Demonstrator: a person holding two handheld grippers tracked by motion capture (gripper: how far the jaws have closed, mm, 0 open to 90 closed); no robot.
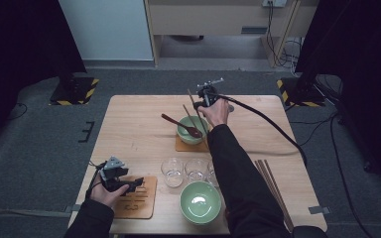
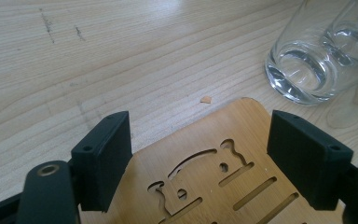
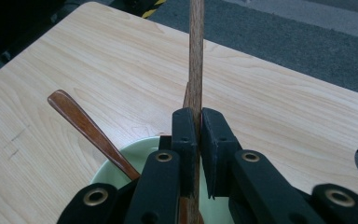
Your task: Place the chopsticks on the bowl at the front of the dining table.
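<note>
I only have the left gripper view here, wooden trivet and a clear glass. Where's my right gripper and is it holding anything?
Observer: The right gripper is over the far green bowl, shut on a brown wooden chopstick.
Operator: Anything in that bowl?
Observer: A dark wooden spoon rests in it, handle pointing left.
Operator: More chopsticks around?
Observer: Yes, a bundle of wooden chopsticks lies by the table's right edge.

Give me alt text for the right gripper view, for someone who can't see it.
The right gripper is shut on a wooden chopstick that stands upright over a light wooden table. Below its black jaws sits a pale green bowl with a brown wooden spoon resting in it, handle slanting up to the left.
</note>
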